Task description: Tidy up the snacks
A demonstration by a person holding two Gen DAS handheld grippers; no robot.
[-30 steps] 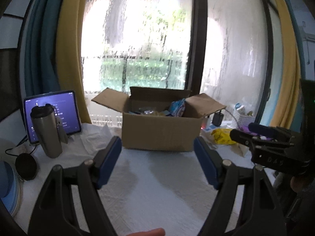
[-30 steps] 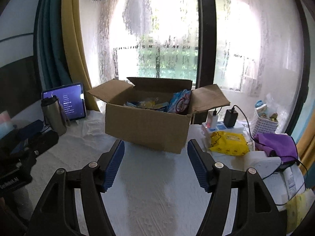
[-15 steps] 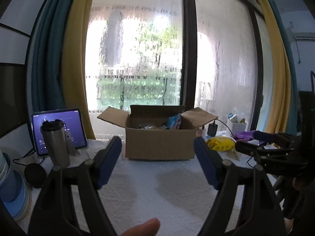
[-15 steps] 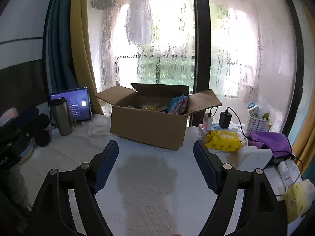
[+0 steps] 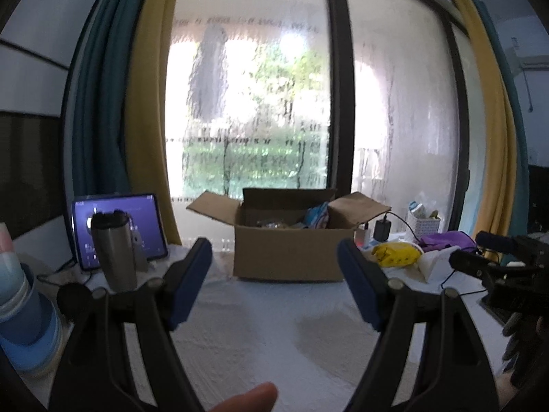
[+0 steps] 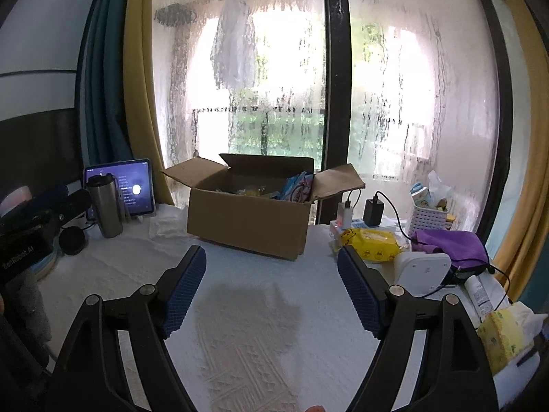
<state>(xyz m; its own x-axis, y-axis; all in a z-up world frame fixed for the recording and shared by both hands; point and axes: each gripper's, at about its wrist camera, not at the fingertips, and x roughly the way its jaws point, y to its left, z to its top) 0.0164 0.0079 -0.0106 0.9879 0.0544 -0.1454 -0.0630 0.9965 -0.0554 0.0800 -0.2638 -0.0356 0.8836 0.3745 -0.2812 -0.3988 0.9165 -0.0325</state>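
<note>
both grippers pulled back from the cardboard box (image 6: pixel 248 221), which now sits farther off with more bare bench (image 6: pixel 260 312) before it. right gripper (image 6: pixel 271 288) jaws wider than a second ago, nothing between them.

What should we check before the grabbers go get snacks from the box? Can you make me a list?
1. Cardboard box flaps open: ok.
2. Snacks showing inside, like the blue packet: ok.
3. Left gripper empty, fingers apart: ok.
4. Right gripper empty, fingers apart: ok.
5. White tablecloth bare between grippers and box: ok.
6. How many snacks are deeper in the box: cannot tell.
</note>
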